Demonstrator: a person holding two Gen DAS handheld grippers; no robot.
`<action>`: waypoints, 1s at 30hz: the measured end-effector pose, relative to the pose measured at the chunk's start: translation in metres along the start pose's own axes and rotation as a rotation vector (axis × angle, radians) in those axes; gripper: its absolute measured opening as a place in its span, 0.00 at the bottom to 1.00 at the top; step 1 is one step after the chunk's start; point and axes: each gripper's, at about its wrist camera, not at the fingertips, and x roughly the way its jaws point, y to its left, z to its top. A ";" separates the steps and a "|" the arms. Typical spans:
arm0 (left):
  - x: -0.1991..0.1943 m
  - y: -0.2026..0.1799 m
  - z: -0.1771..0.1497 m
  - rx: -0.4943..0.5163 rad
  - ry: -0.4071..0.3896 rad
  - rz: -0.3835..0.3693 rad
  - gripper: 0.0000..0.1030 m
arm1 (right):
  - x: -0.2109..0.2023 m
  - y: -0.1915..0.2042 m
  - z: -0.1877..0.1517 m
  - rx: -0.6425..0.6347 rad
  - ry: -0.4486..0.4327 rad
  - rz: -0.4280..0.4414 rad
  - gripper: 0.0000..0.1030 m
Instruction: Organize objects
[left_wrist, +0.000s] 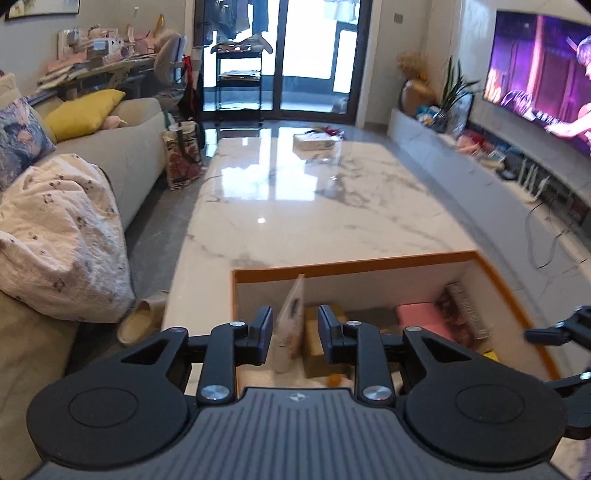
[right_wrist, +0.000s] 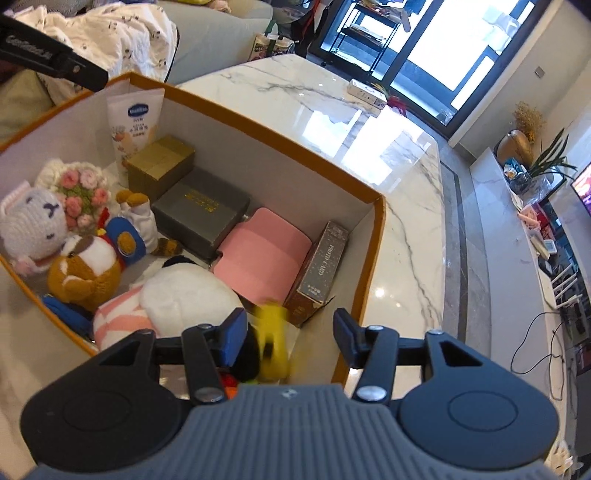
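Observation:
An orange-rimmed cardboard box (right_wrist: 373, 236) stands on the marble table (left_wrist: 332, 206). It holds a white lotion tube (right_wrist: 135, 122), a gold box (right_wrist: 162, 162), a grey box (right_wrist: 201, 212), a pink case (right_wrist: 264, 254), a photo card box (right_wrist: 319, 269) and several plush toys (right_wrist: 85, 266). My left gripper (left_wrist: 293, 334) is open above the box, its jaws either side of the lotion tube (left_wrist: 291, 321) without touching it. My right gripper (right_wrist: 290, 334) is open over the box's near corner; a blurred yellow object (right_wrist: 273, 339) is below it, between the jaws.
A small white box (left_wrist: 314, 142) lies at the table's far end. A sofa with a blanket (left_wrist: 55, 236) runs along the left, a slipper (left_wrist: 140, 321) on the floor beside it. A TV (left_wrist: 543, 70) and low cabinet (left_wrist: 498, 162) are on the right.

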 end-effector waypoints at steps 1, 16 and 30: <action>-0.005 -0.001 -0.001 -0.010 -0.001 -0.019 0.36 | -0.004 0.000 -0.001 0.007 -0.008 -0.001 0.52; -0.096 -0.029 -0.022 -0.049 -0.202 -0.065 0.77 | -0.115 -0.025 -0.015 0.383 -0.322 0.175 0.70; -0.147 -0.044 -0.060 0.003 -0.349 0.046 0.88 | -0.203 0.009 -0.037 0.551 -0.649 0.144 0.87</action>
